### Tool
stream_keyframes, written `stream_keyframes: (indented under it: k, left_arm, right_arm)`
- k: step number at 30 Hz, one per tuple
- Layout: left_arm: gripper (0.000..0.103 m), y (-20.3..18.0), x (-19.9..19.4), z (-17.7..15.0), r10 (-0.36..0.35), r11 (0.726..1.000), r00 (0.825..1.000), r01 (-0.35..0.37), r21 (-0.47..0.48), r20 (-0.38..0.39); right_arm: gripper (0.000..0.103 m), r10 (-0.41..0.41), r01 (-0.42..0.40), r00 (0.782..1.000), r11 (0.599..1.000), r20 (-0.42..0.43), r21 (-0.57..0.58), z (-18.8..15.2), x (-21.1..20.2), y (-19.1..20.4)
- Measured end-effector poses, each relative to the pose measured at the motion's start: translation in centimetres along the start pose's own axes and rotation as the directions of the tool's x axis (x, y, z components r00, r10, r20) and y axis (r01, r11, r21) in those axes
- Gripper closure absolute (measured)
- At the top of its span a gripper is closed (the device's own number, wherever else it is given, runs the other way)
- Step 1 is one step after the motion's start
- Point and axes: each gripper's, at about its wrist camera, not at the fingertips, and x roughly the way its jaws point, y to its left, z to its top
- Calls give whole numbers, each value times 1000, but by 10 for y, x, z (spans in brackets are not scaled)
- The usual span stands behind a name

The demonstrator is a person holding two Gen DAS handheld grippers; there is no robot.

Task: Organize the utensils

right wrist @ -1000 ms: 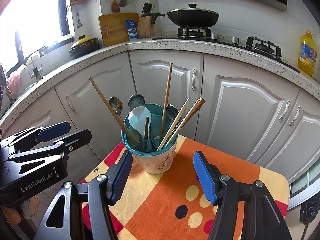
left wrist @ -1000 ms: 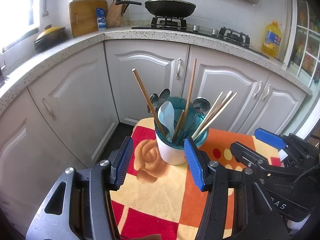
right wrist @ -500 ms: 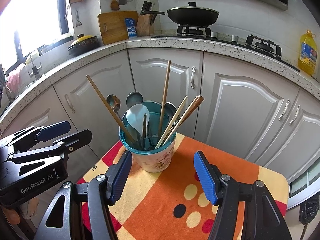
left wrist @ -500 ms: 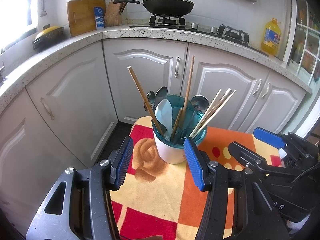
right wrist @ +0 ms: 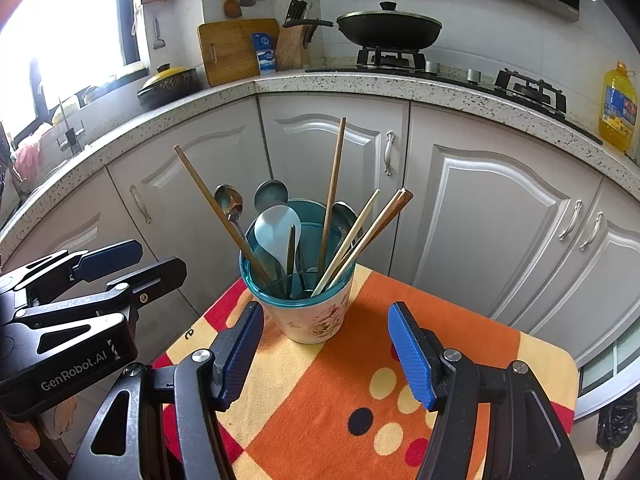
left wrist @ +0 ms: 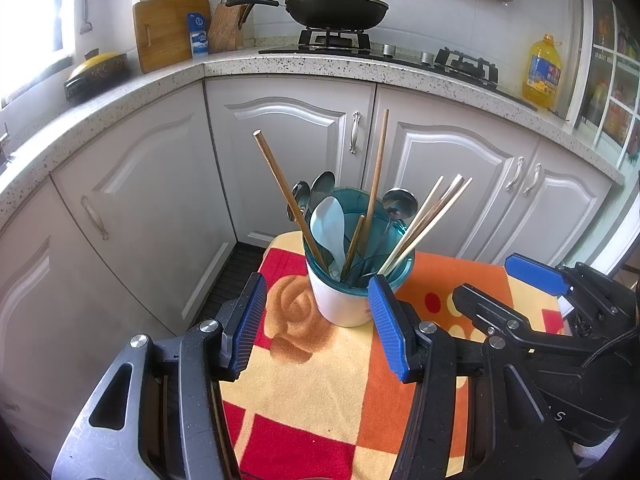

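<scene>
Between the blue pads of the left gripper (left wrist: 318,322), which stand wide apart and hold nothing, lies bare patterned cloth (left wrist: 304,392); the right gripper (right wrist: 325,354) is likewise spread wide and empty, its pads either side of open cloth; both hover over the near part of the small cloth-covered table (right wrist: 532,344), left gripper at the left edge, right gripper at the right. Just ahead of both, near the table's far edge, stands the utensil cup (right wrist: 308,316), white with a teal rim, upright, touching neither gripper; it holds long wooden chopsticks (right wrist: 334,184) fanned outward, paler chopsticks (right wrist: 360,236) leaning right, metal spoons (right wrist: 230,202) and a white rice paddle (right wrist: 274,232); beyond the table run grey cabinets (right wrist: 480,216) under a speckled counter (right wrist: 360,82); on the stove sits a lidded black pan (right wrist: 388,30).
</scene>
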Motion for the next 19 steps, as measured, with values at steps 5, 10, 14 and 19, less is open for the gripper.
stream_keyframes:
  k: [5,10,14,19]
  left_arm:
    - [50,0,1,0,0,1000,1000,0,0,0]
    - [50,1,2,0,-1,1000,1000,1,2,-5]
    - [50,-1,5,-1,-2,1000,1000,2,12,-3]
    - [50,-2,9,0,-2,1000,1000,2,22,4]
  right_arm:
    - [40,-1,1,1000,1000,-1,0,0,0,1]
    - [39,3,-4,1000,1000,-8,-9,1,3,2]
    - [39,9,-9,1000,1000,-14,-10,0,6,1]
    - [39,-2,2,1000,1000,-24,29,-10,6,-20]
